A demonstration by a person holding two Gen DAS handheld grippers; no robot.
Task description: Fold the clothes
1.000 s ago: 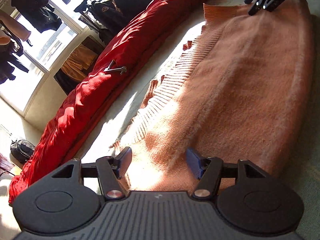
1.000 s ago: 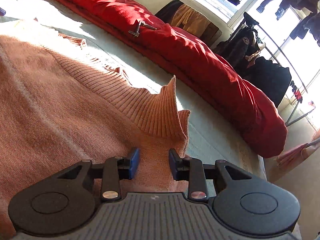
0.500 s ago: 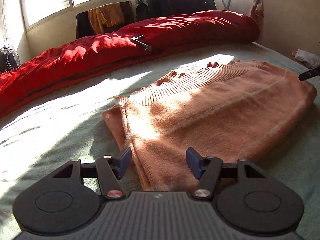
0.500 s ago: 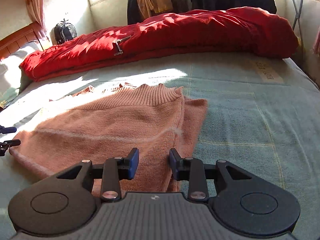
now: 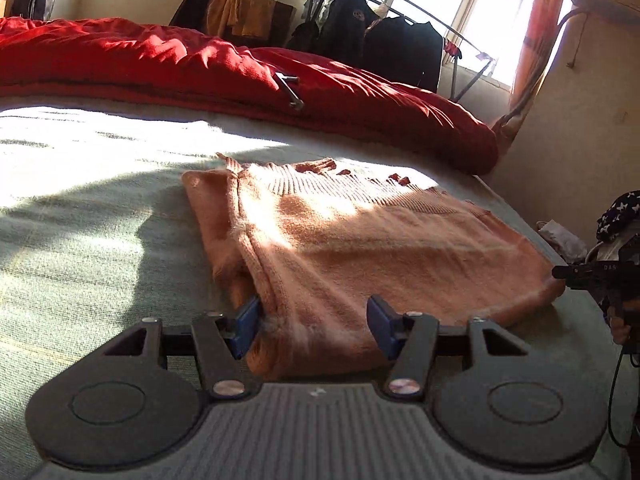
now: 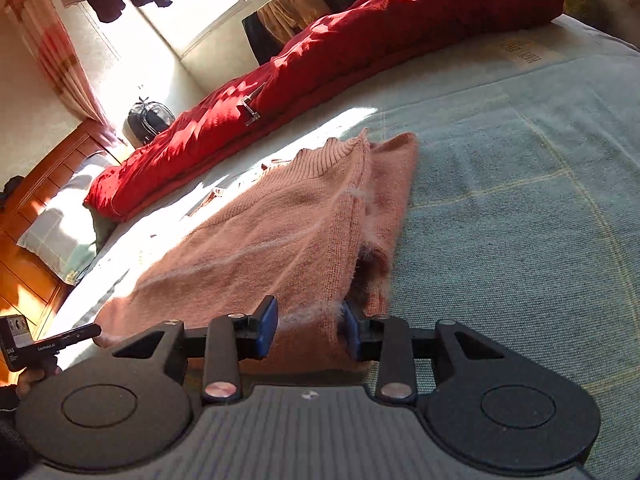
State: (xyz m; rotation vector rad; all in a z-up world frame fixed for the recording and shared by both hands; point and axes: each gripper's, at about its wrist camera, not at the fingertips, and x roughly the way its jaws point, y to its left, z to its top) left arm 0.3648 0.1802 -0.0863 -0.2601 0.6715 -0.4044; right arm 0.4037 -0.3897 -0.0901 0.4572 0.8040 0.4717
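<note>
- Your sweater (image 5: 380, 248) lies flat on the pale green bed cover (image 5: 100, 240), near side of the bed, with the red duvet (image 5: 240, 76) bunched along the far side. It shows as a layered oblong with the ribbed hem (image 5: 320, 178) at its far edge; one layer sticks out past the other at the end seen on the left in the left wrist view.
- Your left gripper (image 5: 314, 326) sits at that end's near corner with its jaws apart, one blue pad against the fold edge and the other over the top layer; nothing is pinched.
- Your right gripper (image 6: 308, 328) straddles the near edge at the same layered end, jaws likewise apart around the fabric but not closed on it.
- Expect a soft, fuzzy, fairly thick knit: light, limp, no stiffness to carry a crease, and it will sag and stretch if lifted from one point.
- The loose fibres may catch on the pads, and the stacked layers can slide over each other.
- Take hold at the near corners, biting through all layers close to the fold edge, not just the top one.
- Whether another fold is due or this is the finished shape, the views do not settle.
</note>
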